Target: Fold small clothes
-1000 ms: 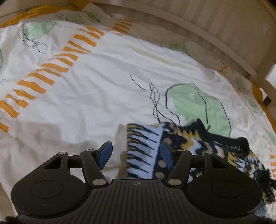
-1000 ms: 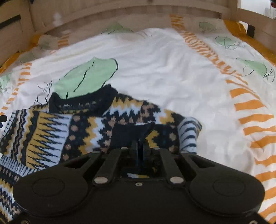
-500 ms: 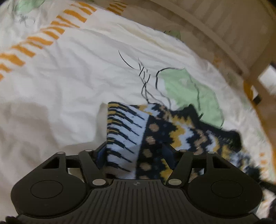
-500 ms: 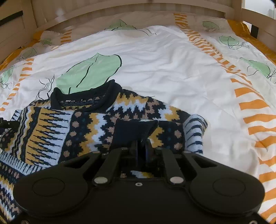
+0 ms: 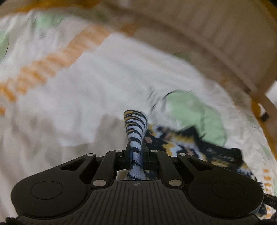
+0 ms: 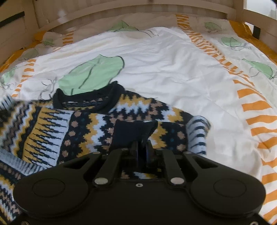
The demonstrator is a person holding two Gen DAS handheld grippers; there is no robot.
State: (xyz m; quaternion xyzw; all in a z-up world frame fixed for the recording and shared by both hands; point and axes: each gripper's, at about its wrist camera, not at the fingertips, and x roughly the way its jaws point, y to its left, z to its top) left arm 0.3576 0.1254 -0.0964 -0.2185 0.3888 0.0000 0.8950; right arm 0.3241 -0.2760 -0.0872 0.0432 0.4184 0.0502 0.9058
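Observation:
A small patterned knit sweater (image 6: 97,124), in navy, yellow, pale blue and tan, lies on the bed sheet with its black collar (image 6: 90,98) toward the far side. My left gripper (image 5: 135,152) is shut on the striped edge of the sweater (image 5: 135,131) and lifts it off the sheet; this view is blurred. My right gripper (image 6: 141,148) is shut on a dark navy fold of the sweater (image 6: 133,129) near its middle. A striped sleeve end (image 6: 198,133) curls up at the right.
The bed sheet (image 6: 173,69) is white with green leaves and orange stripes. A wooden bed rail (image 6: 131,7) runs along the far side, and it also shows in the left wrist view (image 5: 199,34). An orange edge (image 6: 259,43) borders the sheet at the right.
My left gripper moved onto the sweater's striped edge, shut on it and lifted it up. My right gripper stayed shut on the navy fold and barely moved.

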